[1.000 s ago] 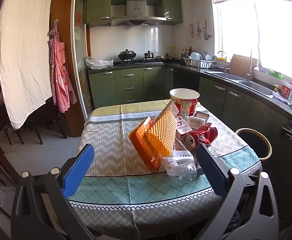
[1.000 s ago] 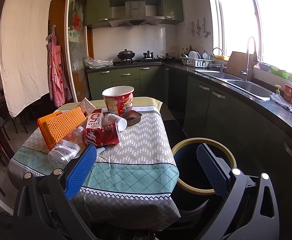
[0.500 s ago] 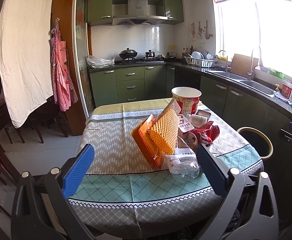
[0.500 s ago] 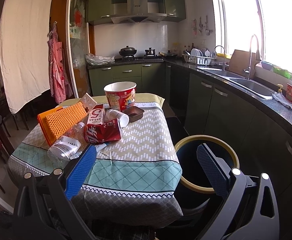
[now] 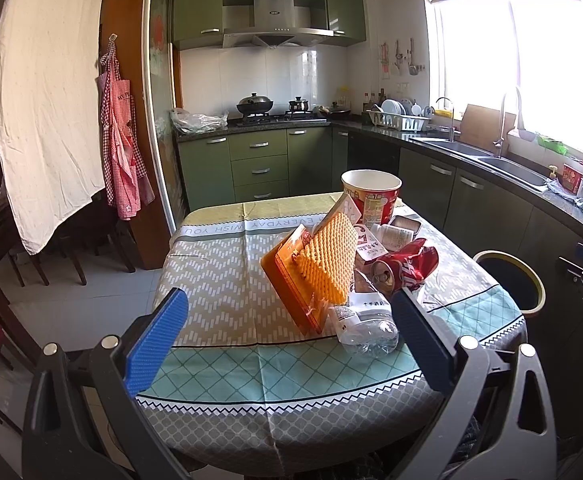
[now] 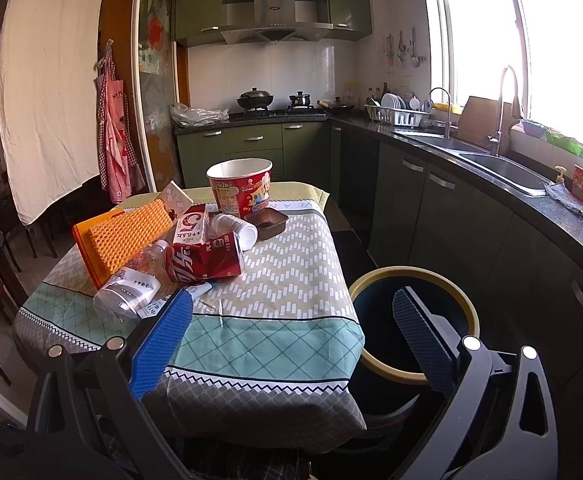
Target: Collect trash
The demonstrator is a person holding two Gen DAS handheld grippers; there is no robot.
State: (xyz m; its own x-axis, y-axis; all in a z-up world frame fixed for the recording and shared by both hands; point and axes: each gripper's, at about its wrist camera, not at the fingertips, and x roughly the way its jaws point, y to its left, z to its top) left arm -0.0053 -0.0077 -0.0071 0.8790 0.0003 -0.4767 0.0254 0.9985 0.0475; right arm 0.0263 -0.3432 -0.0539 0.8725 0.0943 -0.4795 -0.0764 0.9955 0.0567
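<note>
Green cabinets (image 5: 259, 160) line the kitchen; bright window (image 5: 531, 72) over the sink (image 5: 491, 160); grey tile floor (image 5: 71, 300)

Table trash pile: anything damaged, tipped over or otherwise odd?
Yes. The red cola can is crushed and lying on its side, a clear plastic bottle lies toppled beside it, and the orange packet stands tilted against the heap.

Harsh daylight floods in from the window (image 5: 531, 76) at upper right, blown out white; fisheye bends the frame edges, corners dark.
</note>
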